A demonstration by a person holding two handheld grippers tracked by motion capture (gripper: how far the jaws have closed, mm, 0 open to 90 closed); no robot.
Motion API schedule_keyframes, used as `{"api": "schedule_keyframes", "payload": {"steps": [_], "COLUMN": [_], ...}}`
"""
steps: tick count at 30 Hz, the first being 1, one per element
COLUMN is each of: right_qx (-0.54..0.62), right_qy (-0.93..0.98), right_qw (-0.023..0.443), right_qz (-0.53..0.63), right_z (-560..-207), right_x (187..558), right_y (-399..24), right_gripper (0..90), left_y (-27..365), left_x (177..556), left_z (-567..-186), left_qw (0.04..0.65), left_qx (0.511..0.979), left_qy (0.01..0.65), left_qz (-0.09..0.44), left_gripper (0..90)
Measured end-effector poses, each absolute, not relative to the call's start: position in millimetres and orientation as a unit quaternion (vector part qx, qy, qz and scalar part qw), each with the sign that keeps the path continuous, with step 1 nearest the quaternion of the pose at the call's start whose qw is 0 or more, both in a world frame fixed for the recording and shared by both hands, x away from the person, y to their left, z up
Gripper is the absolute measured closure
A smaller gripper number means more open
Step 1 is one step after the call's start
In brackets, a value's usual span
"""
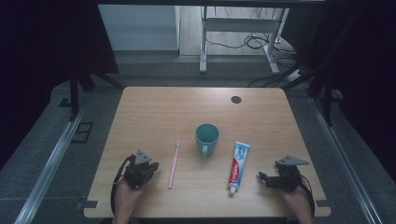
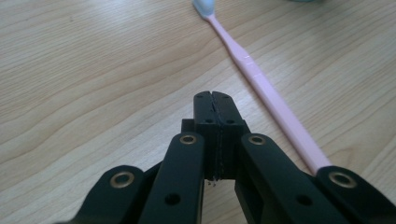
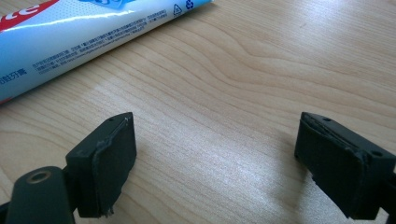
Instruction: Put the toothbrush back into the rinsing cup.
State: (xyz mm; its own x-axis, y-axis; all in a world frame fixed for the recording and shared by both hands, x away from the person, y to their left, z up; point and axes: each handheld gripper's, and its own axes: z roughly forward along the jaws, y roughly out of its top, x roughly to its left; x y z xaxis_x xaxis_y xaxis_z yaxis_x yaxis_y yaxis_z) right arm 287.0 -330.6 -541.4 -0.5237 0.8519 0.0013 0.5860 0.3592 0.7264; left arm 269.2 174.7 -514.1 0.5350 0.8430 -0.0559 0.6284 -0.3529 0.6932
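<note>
The left gripper [image 1: 148, 169] sits low over the near left part of the tabletop [image 1: 159, 112], and its two fingers [image 2: 205, 116] are pressed flat together with nothing between them. The pink toothbrush [image 1: 173, 165] lies just beside them on their right, apart from them and untouched. In the left gripper view the toothbrush [image 2: 261, 86] runs slantwise from its pale bristled head at the top edge down past the closed fingers, and its handle end slips behind the gripper's right link at the bottom. It lies flat on the wood, head pointing away from the person.

The right gripper [image 1: 264, 178] rests near the right front edge, its fingers [image 3: 109, 158] spread wide apart over bare wood. The toothpaste tube [image 1: 238, 167] lies just to their left, not between them and not touching them; in the right gripper view the tube [image 3: 70, 37] crosses the upper left corner. Its cap end points toward the person.

A teal mug [image 1: 207, 138] stands upright between the toothbrush and the tube, a little farther back, handle toward the person.

The tabletop is light wood with a clear grain and a dark round cable hole [image 1: 236, 99] near the far right. Grey floor surrounds it, with metal rails along both sides, dark curtains left and right, and a white desk frame with loose cables beyond.
</note>
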Motion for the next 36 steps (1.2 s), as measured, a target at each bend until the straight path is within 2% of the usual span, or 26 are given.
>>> {"api": "schedule_keyframes", "payload": {"steps": [16, 36], "right_qx": [0.448, 0.448], "right_qy": [0.802, 0.802], "right_qw": [0.193, 0.193], "right_qz": [0.345, 0.345], "right_z": [-541.4, -541.4], "right_x": [287.1, 287.1], "right_y": [-330.7, -330.7], "right_gripper": [12.1, 12.2], "left_y": [144.5, 116.1], "left_x": [266.9, 265.4], "left_z": [-511.8, -523.7], "left_qw": [0.35, 0.326], "left_qx": [0.827, 0.856], "left_qy": [0.419, 0.386], "left_qz": [0.134, 0.111], "left_gripper": [89.5, 89.5]}}
